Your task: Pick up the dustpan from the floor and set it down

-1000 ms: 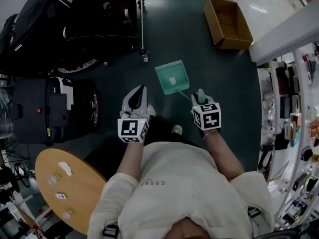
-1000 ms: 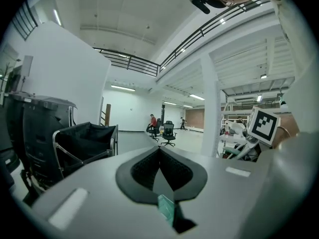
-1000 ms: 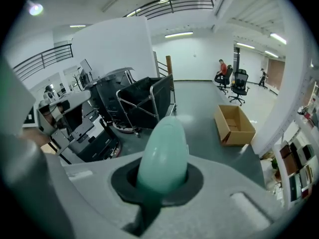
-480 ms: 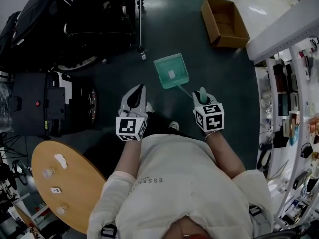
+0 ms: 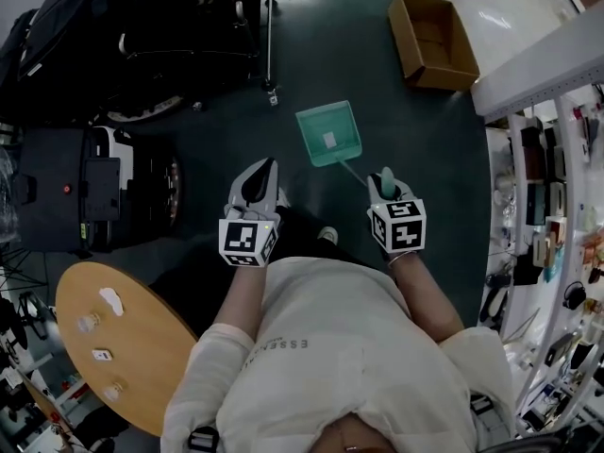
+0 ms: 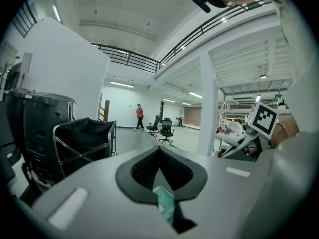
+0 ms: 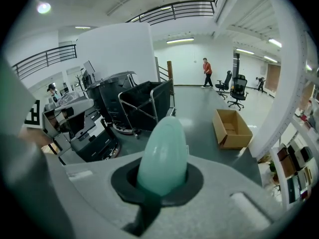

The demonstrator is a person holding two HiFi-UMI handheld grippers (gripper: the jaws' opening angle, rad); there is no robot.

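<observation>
The right gripper (image 7: 162, 182) has its 2 jaws clamped on the teal handle end (image 7: 163, 151) of the dustpan (image 5: 328, 135). The pan lies ahead over the dark floor (image 5: 415, 130), near the cardboard box (image 5: 432, 41); contact is unclear. The left gripper (image 6: 159, 152) is closed on nothing. This looks like the carry step; next, lower the pan flat, then release.

Dark grey-green floor (image 7: 199, 118) under cool ceiling lights (image 7: 180, 40). Well ahead of the fingers (image 7: 123, 182) of the right gripper (image 7: 162, 180), an open cardboard box (image 7: 232, 128); black fabric carts (image 7: 144, 106) leftward; white walls (image 7: 117, 49).
</observation>
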